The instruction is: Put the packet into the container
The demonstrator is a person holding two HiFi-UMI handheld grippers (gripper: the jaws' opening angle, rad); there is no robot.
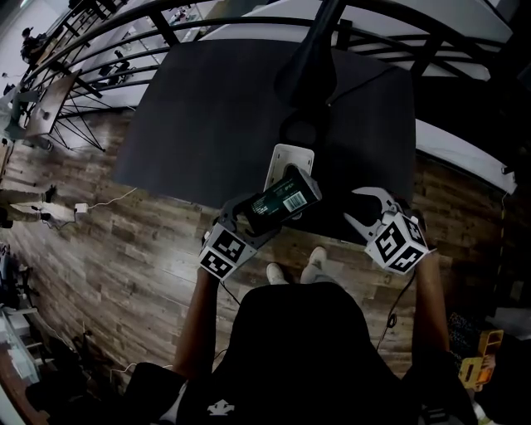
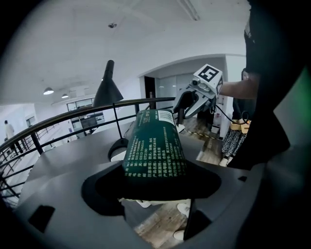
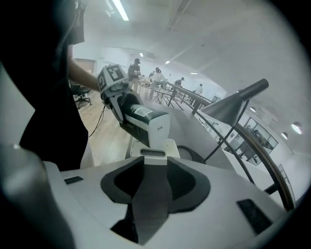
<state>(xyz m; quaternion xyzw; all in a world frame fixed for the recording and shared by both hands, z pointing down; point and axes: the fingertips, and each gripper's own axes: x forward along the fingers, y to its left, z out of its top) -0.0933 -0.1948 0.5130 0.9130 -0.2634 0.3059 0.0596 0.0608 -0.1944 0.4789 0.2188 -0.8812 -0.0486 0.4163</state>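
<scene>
Packet [image 2: 154, 146] fills the left gripper view's jaws, not the right's.

We were in what looked like a large open-plan office or shared workspace. A curved black railing [image 2: 73, 115] ran behind the dark surface [image 1: 216, 116], and glazed rooms showed beyond it. The floor [image 1: 124, 249] was laid in wood planks. Strip lights [image 3: 119, 9] lined the white ceiling, and a black lamp [image 2: 108, 87] stood on the surface. Farther off, people [image 3: 158, 78] gathered around trestle desks [image 1: 58, 100], with a swivel chair [image 3: 82, 95] nearby.
</scene>
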